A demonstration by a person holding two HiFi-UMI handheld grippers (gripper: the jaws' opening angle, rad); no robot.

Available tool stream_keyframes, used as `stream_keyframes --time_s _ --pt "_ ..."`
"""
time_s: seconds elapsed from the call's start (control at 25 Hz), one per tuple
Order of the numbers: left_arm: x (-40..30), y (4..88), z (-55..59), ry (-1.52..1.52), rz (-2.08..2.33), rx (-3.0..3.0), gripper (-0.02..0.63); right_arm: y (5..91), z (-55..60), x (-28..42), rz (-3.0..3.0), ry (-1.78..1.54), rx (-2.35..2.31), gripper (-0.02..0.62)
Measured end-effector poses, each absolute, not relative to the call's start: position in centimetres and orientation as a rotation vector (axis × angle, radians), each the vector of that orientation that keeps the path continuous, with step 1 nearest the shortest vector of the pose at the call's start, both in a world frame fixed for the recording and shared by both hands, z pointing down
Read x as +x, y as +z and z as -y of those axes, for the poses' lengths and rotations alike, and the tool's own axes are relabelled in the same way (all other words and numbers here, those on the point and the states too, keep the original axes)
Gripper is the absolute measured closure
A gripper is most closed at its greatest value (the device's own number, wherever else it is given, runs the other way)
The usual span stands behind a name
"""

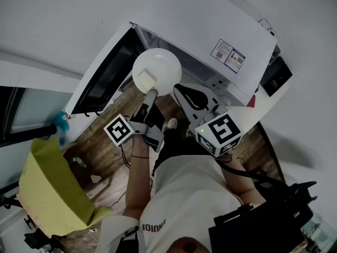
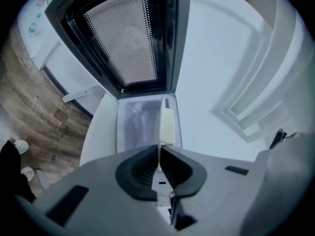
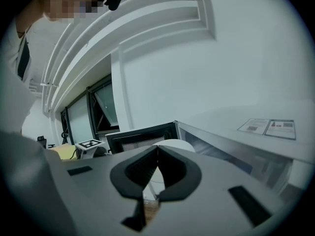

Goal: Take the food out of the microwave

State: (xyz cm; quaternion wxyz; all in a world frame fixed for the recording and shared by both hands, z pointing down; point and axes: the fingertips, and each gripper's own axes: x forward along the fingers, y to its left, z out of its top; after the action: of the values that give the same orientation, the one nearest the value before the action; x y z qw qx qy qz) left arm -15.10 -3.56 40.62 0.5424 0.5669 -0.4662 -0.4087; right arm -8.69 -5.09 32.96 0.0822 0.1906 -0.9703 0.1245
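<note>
The white microwave point(image 1: 210, 30) stands with its door point(image 1: 102, 80) swung open to the left. My left gripper point(image 1: 151, 93) is shut on the rim of a white plate point(image 1: 160, 67) held in front of the opening, with a pale block of food point(image 1: 146, 79) on it. In the left gripper view the plate point(image 2: 160, 132) shows edge-on between the jaws of the left gripper point(image 2: 159, 149), with the food point(image 2: 167, 124) beside it. My right gripper point(image 1: 179, 90) hangs just right of the plate, shut and empty. From the right gripper point(image 3: 157, 149) I see the plate point(image 3: 176, 144) beyond the jaws.
A yellow sheet-like object point(image 1: 52, 188) and a blue item point(image 1: 62, 123) lie at the left over the wooden floor point(image 1: 100, 141). The microwave's top carries printed labels point(image 1: 228, 56). Black equipment point(image 1: 263, 225) sits at the lower right, by the person's body.
</note>
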Motion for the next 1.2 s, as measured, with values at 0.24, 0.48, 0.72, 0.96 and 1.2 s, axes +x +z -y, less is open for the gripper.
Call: stream_keyframes --time_s 0.24,0.48,0.72,0.96,1.2 --pt "-14.9 39.8 2.8 -0.989 1.089 1.334 0.583 32.5 5.3 -8.4 2.903 0.360 0.583 0.574" --pt "-15.0 38.7 2.0 -0.991 1.091 1.331 0.583 32.5 5.4 -8.2 2.902 0.365 0.599 0.574" --pt "-15.0 38.2 1.2 -0.972 1.107 1.346 0.583 32.4 5.7 -7.9 2.908 0.365 0.616 0.574" --pt "-14.9 37.4 0.7 -0.971 1.097 1.366 0.583 31.9 5.9 -7.7 2.915 0.352 0.636 0.574" --pt "-14.8 36.8 0.4 -0.968 1.098 1.384 0.583 31.6 6.1 -7.4 2.915 0.335 0.661 0.574"
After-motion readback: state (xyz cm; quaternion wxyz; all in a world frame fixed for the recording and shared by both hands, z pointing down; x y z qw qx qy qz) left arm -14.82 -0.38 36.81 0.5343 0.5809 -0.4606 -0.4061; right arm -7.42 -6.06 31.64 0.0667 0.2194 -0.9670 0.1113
